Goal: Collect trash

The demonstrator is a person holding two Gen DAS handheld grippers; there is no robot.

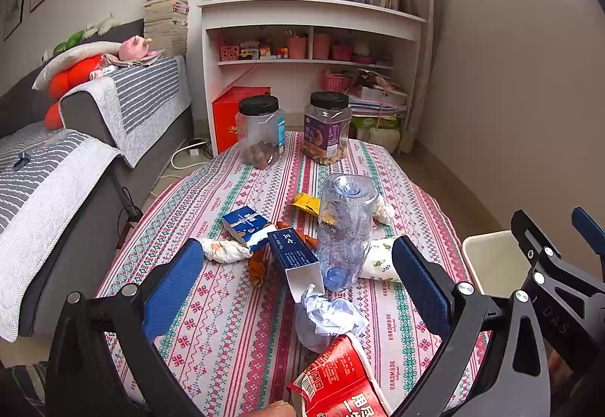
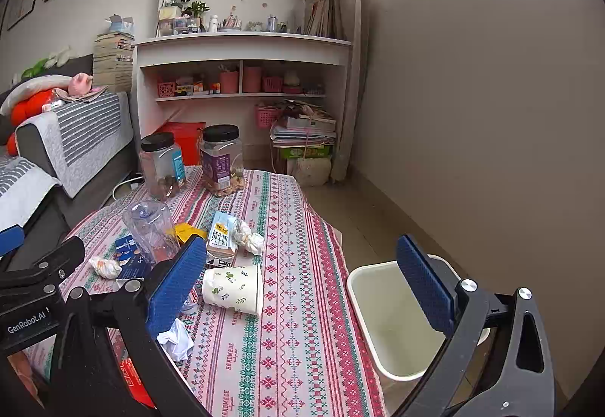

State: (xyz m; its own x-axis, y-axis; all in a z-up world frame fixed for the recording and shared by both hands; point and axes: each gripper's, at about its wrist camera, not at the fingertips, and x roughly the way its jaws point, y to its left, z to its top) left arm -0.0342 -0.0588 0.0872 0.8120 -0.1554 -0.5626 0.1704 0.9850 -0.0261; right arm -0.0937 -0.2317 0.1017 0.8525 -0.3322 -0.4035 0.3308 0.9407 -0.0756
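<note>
Trash lies on the patterned tablecloth: a clear plastic bottle on its side, a blue carton, a second blue box, crumpled tissues, a red snack wrapper, a yellow packet and a leaf-print paper cup. A milk carton lies behind the cup. The white bin stands on the floor right of the table. My left gripper is open above the trash pile. My right gripper is open and empty, between the cup and the bin.
Two black-lidded snack jars stand at the table's far end. A sofa with striped covers runs along the left. White shelves and stacked papers are at the back. A wall is on the right.
</note>
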